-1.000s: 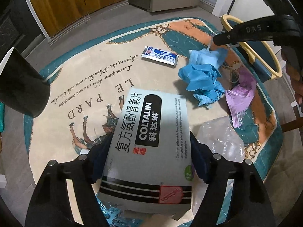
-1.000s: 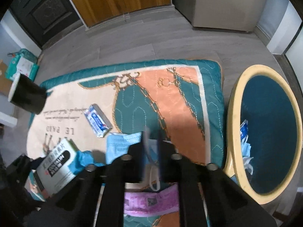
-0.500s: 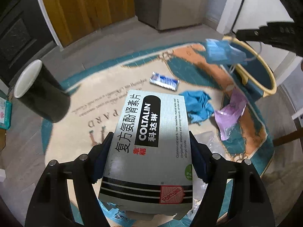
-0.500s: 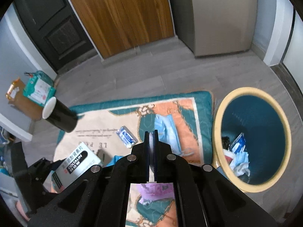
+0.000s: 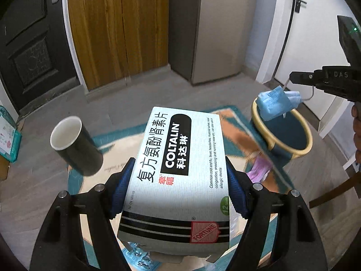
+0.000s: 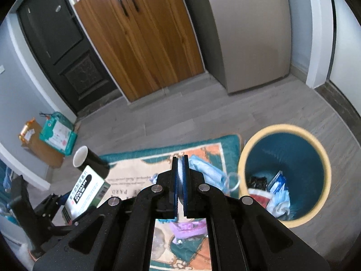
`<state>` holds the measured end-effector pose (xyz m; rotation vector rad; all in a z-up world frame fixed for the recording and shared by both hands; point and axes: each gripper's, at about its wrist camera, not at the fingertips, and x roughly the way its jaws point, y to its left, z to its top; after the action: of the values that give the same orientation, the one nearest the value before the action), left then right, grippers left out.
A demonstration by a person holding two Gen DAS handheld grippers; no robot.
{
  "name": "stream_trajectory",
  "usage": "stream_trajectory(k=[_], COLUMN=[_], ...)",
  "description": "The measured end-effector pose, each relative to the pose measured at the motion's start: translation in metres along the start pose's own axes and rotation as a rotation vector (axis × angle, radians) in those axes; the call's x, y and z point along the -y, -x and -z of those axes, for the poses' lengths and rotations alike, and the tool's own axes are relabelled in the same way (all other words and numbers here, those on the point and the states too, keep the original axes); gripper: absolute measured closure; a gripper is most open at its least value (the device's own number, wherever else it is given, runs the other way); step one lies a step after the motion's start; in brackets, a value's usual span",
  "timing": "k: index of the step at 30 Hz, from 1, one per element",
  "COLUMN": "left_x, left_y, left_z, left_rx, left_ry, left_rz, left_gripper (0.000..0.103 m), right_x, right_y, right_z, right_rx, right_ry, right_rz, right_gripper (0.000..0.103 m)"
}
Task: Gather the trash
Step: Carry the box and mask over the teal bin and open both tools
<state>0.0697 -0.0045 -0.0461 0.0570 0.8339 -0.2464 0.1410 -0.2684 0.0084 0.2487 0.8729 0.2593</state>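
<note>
Trash items are now airborne: the left gripper (image 5: 178, 180) clamps the medicine box (image 5: 180, 169), and the right gripper (image 6: 179, 178), pinched shut on the blue face mask (image 5: 276, 105), has risen from the rug (image 6: 140, 169) to above the bin (image 6: 286, 174).

- Stood on the grey wood-look floor (image 6: 203, 117): tall wooden two-door cabinet (image 6: 144, 45), flanked by a black panelled door (image 6: 61, 43) and a plain beige-grey cabinet (image 6: 250, 36).
- Lay spread across the floor: teal-bordered printed rug with cream and orange panels (image 6: 214, 145).
- Rested near the wall, by the black door: brown cardboard box (image 6: 42, 151), with a teal-and-white packet (image 6: 59, 133) on top.
</note>
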Motion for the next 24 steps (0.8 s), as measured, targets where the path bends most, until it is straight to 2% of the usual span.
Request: stream_trajectory(k=[10, 24], left_x=[0.03, 0.113], left_y=[0.011, -0.037], left_z=[-0.024, -0.052], left_rx=[0.088, 0.065], left_ry=[-0.027, -0.143], left_rz=[0.046, 0.145], left_gripper=[0.03, 0.03], right_x=[0.025, 0.105], right_y=[0.028, 0.028], right_z=[-0.01, -0.011], right_rx=[0.072, 0.062], right_ry=[-0.019, -0.103], right_rz=[-0.013, 0.06], right_gripper=[0.099, 0.099])
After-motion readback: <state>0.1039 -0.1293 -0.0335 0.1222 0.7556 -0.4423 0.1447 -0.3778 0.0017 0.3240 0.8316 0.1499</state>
